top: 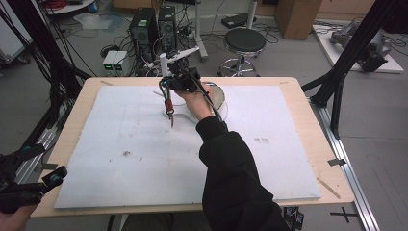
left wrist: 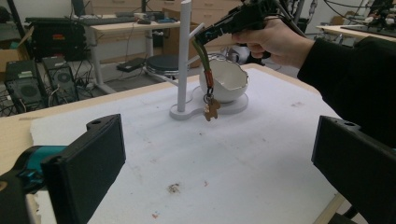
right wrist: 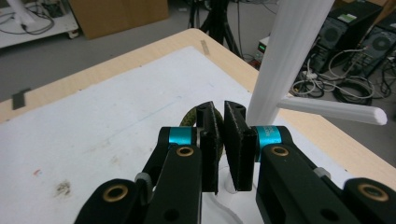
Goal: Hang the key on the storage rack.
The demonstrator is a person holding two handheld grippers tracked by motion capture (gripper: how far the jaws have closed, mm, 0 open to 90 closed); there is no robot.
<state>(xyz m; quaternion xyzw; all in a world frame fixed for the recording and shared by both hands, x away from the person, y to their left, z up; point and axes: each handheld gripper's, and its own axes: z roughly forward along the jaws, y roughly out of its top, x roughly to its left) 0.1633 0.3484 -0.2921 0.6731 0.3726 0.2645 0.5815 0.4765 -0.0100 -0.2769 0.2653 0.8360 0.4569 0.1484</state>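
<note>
Right gripper [top: 169,83] clamped on a keychain strap [left wrist: 205,70], charm [left wrist: 212,110] dangling below its jaws, white peg stand [left wrist: 184,56] just beside the jaws, white bowl [left wrist: 227,81] close behind, left gripper [left wrist: 215,154] with jaws apart, holding nothing, well apart from the strap

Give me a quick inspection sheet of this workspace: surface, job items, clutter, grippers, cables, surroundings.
Surface: white mat on wooden table, a few dark specks.
Job's things: keychain with a small pendant hangs from the right gripper, beside the white peg stand; white bowl behind it.
Clutter: nothing seen.
Grippers: right shut on the keychain strap; left gripper open, at the near table edge.
Cables: loose bundles on the floor by computer towers.
Surroundings: stool, cardboard box.
</note>
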